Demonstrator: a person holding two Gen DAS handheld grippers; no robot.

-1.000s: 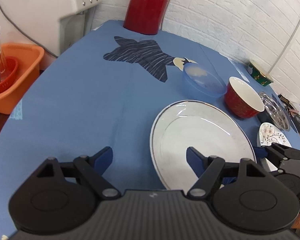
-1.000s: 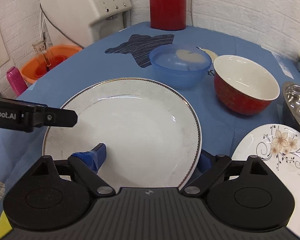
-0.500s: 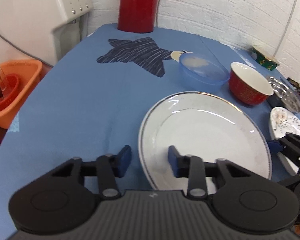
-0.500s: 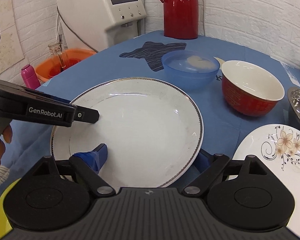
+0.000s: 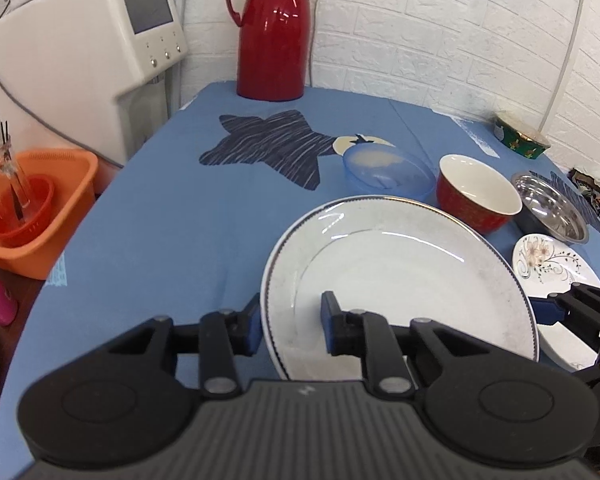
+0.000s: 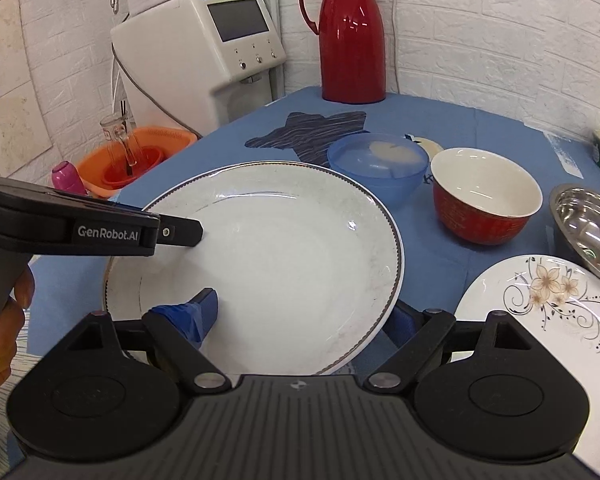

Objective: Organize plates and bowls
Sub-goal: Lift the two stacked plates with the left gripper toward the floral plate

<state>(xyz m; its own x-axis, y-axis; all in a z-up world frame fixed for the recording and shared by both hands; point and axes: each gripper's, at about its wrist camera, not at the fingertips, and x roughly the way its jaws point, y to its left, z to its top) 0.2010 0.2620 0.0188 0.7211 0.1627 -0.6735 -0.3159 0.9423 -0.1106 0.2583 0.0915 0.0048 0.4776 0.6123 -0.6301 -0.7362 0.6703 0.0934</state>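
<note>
A large white plate (image 5: 400,280) with a dark beaded rim hangs tilted above the blue tablecloth (image 5: 160,220). My left gripper (image 5: 290,324) is shut on its left rim, one pad outside and one inside. My right gripper (image 6: 302,316) grips the near rim of the plate (image 6: 280,248), with the left pad on top and the right pad under the edge. Behind the plate stand a clear blue bowl (image 6: 376,160), a red bowl (image 6: 484,200) with a white inside, and a steel bowl (image 6: 588,220). A small floral plate (image 6: 540,300) lies at the right.
A red thermos (image 5: 274,32) stands at the table's back edge beside a white dispenser (image 5: 80,60). An orange basin (image 5: 40,208) holding a red bowl and a glass sits off the table's left side. A green tin (image 5: 520,140) lies far right. A hand (image 6: 0,340) holds the left gripper.
My left gripper's fingers closed from wide apart onto the plate's left rim. Both cameras rose with the large plate, which stayed fixed in the right gripper.
</note>
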